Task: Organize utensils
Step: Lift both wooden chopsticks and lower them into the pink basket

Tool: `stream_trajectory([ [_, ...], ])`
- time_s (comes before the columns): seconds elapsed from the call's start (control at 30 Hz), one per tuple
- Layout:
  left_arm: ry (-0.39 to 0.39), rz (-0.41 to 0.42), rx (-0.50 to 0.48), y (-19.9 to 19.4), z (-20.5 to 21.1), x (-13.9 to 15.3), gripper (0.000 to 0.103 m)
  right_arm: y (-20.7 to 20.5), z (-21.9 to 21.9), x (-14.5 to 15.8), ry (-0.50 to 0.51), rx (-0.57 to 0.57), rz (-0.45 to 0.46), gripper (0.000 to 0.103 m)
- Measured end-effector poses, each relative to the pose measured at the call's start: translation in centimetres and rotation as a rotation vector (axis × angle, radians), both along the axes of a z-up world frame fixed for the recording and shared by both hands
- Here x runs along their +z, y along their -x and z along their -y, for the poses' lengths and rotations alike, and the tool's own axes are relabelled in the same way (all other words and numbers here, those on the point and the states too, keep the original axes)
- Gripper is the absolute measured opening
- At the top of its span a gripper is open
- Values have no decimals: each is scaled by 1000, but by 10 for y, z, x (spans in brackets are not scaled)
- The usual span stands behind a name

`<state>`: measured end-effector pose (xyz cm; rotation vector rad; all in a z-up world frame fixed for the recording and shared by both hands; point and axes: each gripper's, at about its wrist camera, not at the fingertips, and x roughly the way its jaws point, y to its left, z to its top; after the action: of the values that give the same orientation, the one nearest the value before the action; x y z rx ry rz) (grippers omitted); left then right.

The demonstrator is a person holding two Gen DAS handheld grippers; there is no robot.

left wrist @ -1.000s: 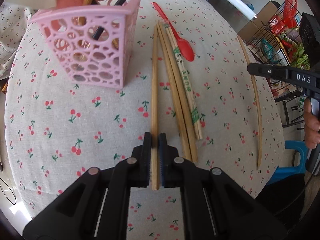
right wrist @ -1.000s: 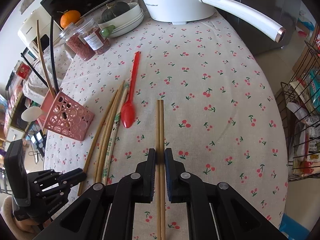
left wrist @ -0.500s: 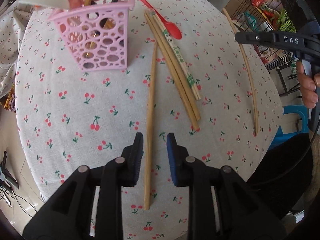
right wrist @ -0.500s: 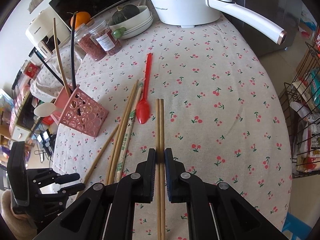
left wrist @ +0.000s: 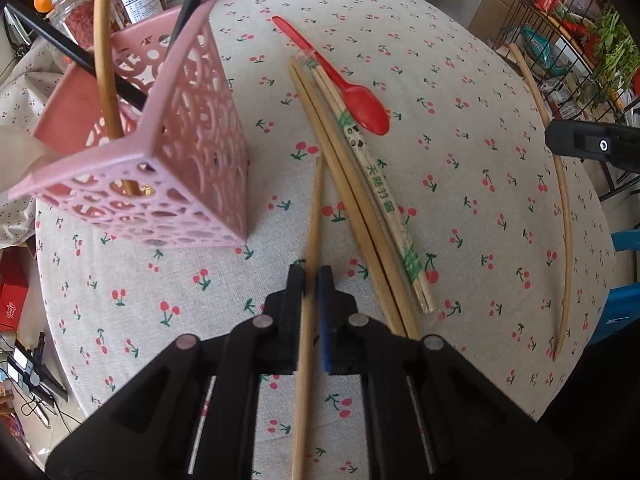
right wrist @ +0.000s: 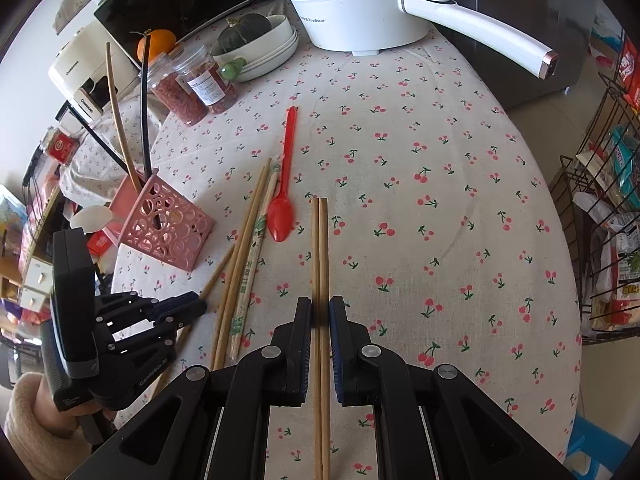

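My left gripper [left wrist: 311, 276] is shut on a single wooden chopstick [left wrist: 314, 216] that points toward the pink lattice holder [left wrist: 160, 168]. The holder has a wooden and a black utensil standing in it. A pair of bare chopsticks [left wrist: 352, 208], a paper-wrapped pair [left wrist: 376, 188] and a red plastic spoon [left wrist: 360, 104] lie right of it. My right gripper [right wrist: 320, 308] is shut on a pair of wooden chopsticks [right wrist: 320, 248]; that pair also shows at the right of the left wrist view [left wrist: 562, 200]. The holder [right wrist: 164, 228] and spoon [right wrist: 282, 200] lie to its left.
A cherry-print cloth covers the round table [right wrist: 440, 200]. At the back stand a white pot with a long handle [right wrist: 360, 8], stacked bowls with a squash [right wrist: 256, 44], two jars [right wrist: 192, 84] and an orange. A wire rack [right wrist: 608, 220] stands right of the table.
My left gripper was shut on the single chopstick, opened and pulled back, and is now shut on it again, closer to the pink holder. The right gripper kept its pair and rose slightly.
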<state>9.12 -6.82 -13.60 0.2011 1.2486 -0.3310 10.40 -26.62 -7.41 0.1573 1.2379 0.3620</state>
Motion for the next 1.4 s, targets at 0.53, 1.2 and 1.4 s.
stream_trajectory([
  [0.53,172,273,48,70,-65,101,7,59,-26,83,-92,61,239,9],
  [1.2,376,877,332,46,-101,184,7,53,-60,146,-171,34,445,5],
  [1.4,348,916,366,27,-92,173,7,52,-60,156,-182,29,477,5],
])
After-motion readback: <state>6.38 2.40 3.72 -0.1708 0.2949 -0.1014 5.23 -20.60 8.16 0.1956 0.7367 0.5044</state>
